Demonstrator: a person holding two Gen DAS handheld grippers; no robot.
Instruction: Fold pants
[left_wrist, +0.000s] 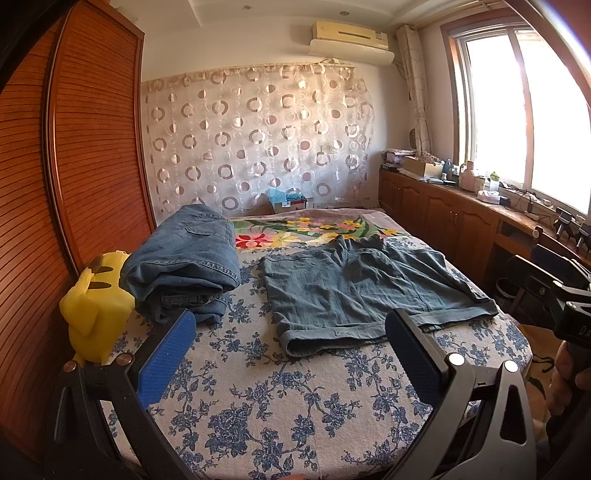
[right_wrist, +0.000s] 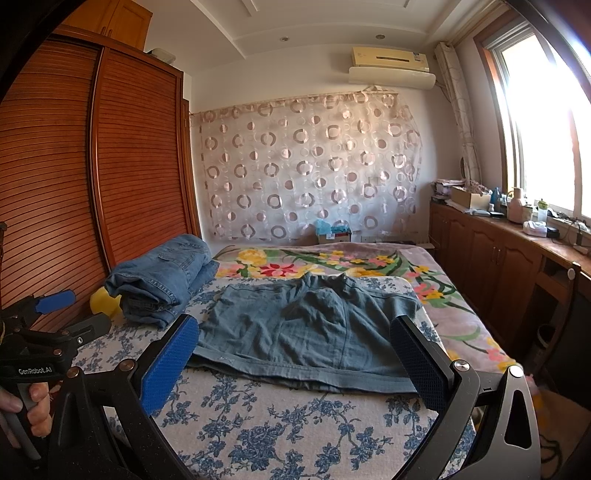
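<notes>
While both tools hover over the near end of the bed (left_wrist: 258, 424), the only writing I can read is "GenRobot.AI" on the black body of the left tool (right_wrist: 51, 306), seen at the left edge of the right wrist view, where a hand (right_wrist: 26, 410) grips its handle. On the right tool (left_wrist: 554, 295), at the right edge of the left wrist view, some white letters start with "DA", but the rest is cut off.

The left tool (left_wrist: 291, 347) is spread wide and holds nothing; its blue pads (left_wrist: 168, 356) stand over the flowered bed cover. The right tool (right_wrist: 295, 354) is also spread wide and empty.

The grey-blue shorts (left_wrist: 354, 291) lie flat in the middle of the bed, with the hems toward the cameras and the waistband toward the far wall. Their hem is near the tips of the right tool, but I cannot tell if they touch. Left of the shorts, a little apart, lie folded jeans (left_wrist: 184, 262), and a yellow plush toy (left_wrist: 96, 299) is beside them at the left bed edge, close to the wooden wardrobe (left_wrist: 74, 147). In front of the shorts the bed cover is bare up to the near edge. On the right, a narrow passage separates the bed from the wooden worktop (right_wrist: 517, 229) under the window.
</notes>
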